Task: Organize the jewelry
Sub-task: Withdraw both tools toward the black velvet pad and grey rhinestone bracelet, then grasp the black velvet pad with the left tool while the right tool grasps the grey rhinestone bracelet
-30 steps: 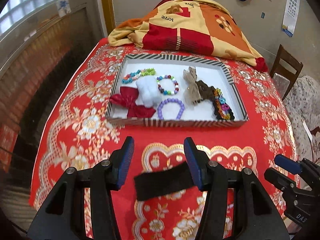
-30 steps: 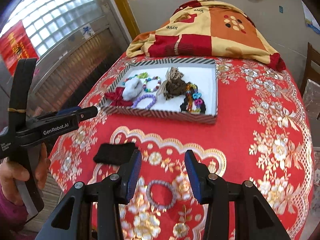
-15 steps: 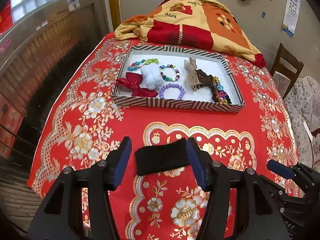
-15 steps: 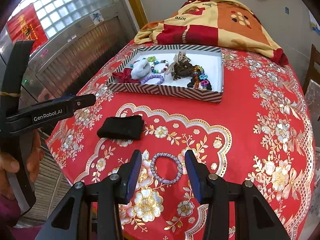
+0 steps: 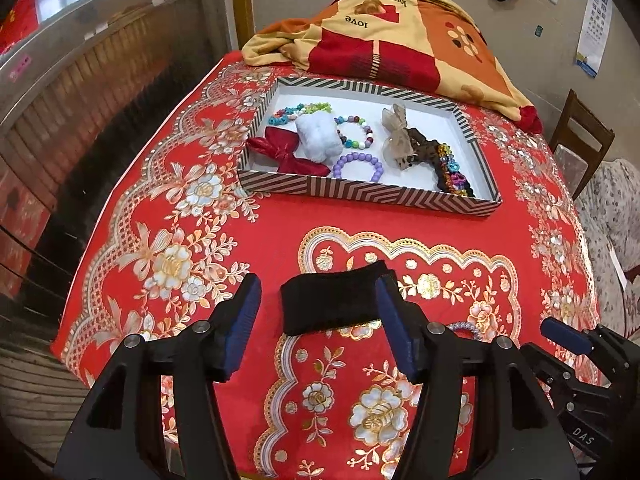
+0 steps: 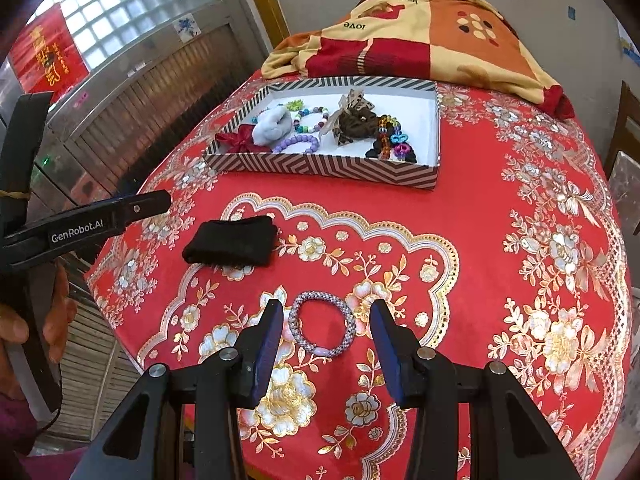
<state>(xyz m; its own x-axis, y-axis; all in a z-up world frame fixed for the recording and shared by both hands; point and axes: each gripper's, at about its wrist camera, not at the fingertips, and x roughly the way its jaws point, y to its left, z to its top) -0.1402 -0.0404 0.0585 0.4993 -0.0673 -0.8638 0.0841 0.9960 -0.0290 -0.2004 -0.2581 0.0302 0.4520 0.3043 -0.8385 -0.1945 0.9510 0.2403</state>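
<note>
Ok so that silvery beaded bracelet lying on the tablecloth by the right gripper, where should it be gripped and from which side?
The beaded bracelet lies flat as an open ring on the red tablecloth, between the open fingers of the right gripper. Come down from above and probably pinch across the whole ring, one pad outside each side, so that it squashes slightly. Its thin, flat bead cord gives little to grip edge-on.

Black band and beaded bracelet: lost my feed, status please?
Left gripper opening around black band, no pinch. Right gripper open, straddling beaded bracelet. Both items flat on cloth. Path to striped tray unobstructed.
</note>
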